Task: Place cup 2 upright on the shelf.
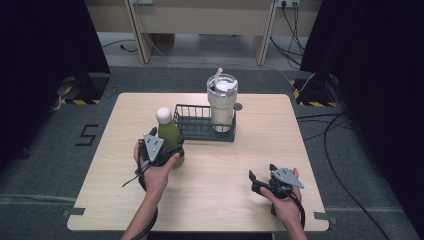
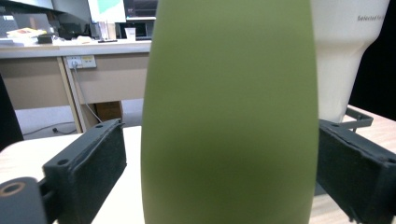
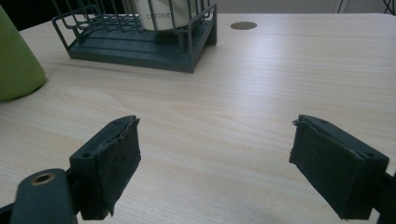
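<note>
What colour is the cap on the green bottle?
White; the cap on the green bottle shows best in the high view.

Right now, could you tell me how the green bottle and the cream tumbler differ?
The green bottle stands on the bare table, between the jaws of the left claw; the cream tumbler sits inside the wire basket. The bottle is slimmer with a round white cap; the tumbler is wider, with a clear lid and straw. Both stand upright.

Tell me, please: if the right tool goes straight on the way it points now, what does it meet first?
Most likely nothing soon: ahead of the right tool lies bare table. The wire basket stands left of that line, and the green bottle farther left. Depth is uncertain.
</note>
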Motion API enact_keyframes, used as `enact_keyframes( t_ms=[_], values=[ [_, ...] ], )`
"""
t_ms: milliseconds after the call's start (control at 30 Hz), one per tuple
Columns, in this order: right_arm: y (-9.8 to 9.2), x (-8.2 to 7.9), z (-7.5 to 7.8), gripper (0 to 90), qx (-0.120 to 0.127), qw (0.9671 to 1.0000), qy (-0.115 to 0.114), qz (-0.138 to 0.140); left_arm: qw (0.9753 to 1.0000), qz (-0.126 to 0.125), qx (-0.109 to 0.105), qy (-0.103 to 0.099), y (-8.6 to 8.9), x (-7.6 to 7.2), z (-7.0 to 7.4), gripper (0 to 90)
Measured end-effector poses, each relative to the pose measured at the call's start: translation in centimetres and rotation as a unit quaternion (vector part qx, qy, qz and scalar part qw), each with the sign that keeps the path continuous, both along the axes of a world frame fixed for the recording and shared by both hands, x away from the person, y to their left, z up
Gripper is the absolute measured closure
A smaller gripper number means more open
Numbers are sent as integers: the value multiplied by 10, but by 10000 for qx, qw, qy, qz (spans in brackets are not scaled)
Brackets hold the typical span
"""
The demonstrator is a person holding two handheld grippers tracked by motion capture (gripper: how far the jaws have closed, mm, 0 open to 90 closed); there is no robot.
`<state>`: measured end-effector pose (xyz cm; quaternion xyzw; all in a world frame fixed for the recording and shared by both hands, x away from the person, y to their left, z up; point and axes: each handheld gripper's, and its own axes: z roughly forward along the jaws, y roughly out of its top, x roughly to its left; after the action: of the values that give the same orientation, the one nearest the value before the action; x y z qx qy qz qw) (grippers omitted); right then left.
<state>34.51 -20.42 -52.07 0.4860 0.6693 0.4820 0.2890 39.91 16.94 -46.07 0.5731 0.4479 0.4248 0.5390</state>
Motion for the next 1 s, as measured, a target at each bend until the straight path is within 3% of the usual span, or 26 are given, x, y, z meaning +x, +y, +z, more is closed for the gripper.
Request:
enact_keyframes(
  t_ms=[467,1000],
  values=[
    [0,0,0,154,5,10000,-1,0,9999,-125,-69,42,0,4,-4,203],
    [-1,0,0,154,6,10000,-12,-17,9994,-276,-58,-180,1,6,-7,214]
  ],
)
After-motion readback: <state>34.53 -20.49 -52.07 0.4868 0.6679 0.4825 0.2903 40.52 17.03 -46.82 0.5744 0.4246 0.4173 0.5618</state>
